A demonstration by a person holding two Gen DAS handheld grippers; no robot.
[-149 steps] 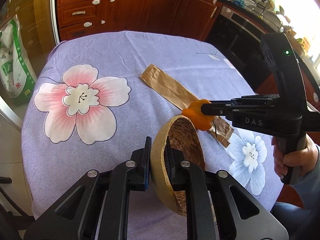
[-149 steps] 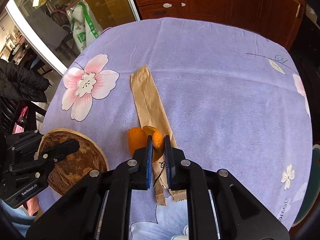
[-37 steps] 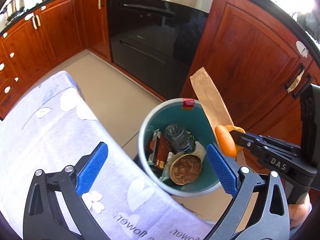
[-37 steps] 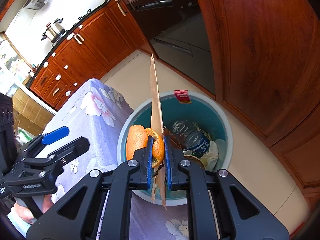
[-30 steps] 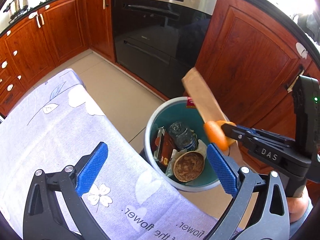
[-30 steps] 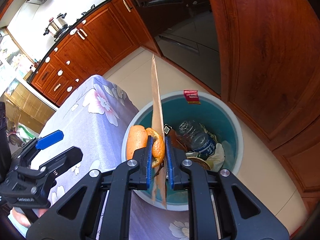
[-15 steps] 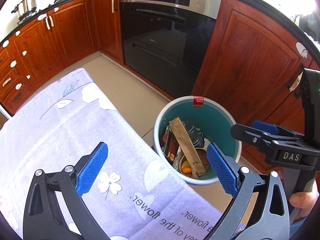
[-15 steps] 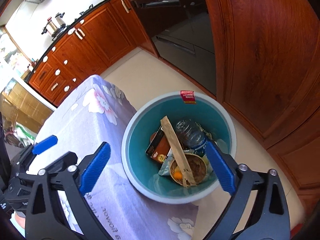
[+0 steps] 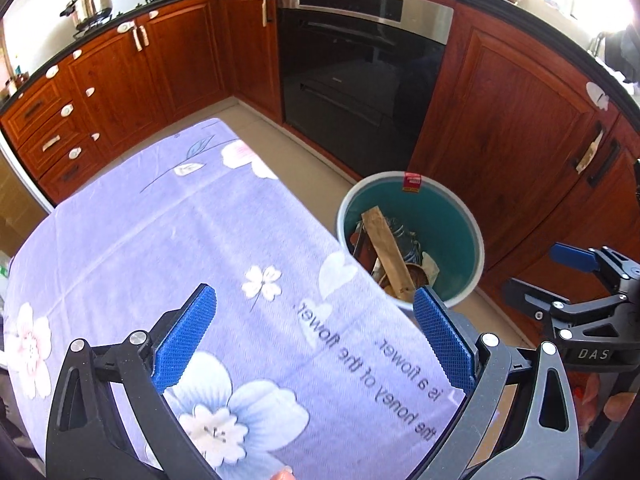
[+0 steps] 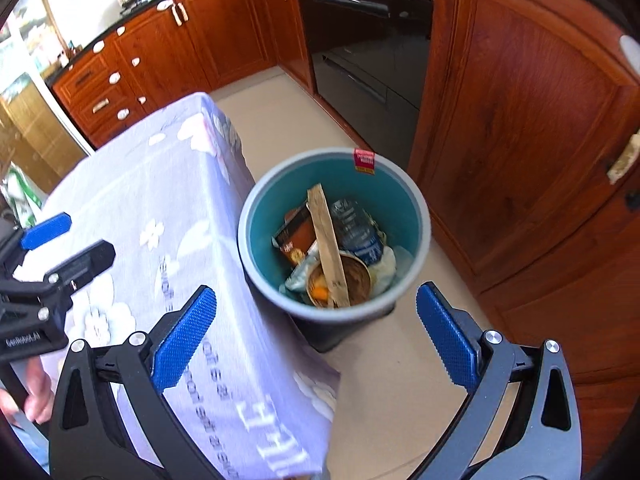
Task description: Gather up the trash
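Since both grippers, left gripper point(image 9: 314, 340) and right gripper point(image 10: 316, 336), are spread wide and empty, with paper strip point(image 10: 328, 240) and peel point(image 10: 320, 291) lying in the bin point(image 10: 418, 196), swing back over the tablecloth point(image 9: 160, 240) and scan for leftovers

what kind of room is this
A home kitchen, most likely: a built-in oven set among red-brown wooden cabinets, steel pots on a hob at the back, and a table under a floral cloth beside a part-filled bin.

A lilac flowered tablecloth point(image 9: 168, 240) covers the table, while the teal bin point(image 10: 416, 216) stands on the beige tiled floor point(image 10: 400, 380).
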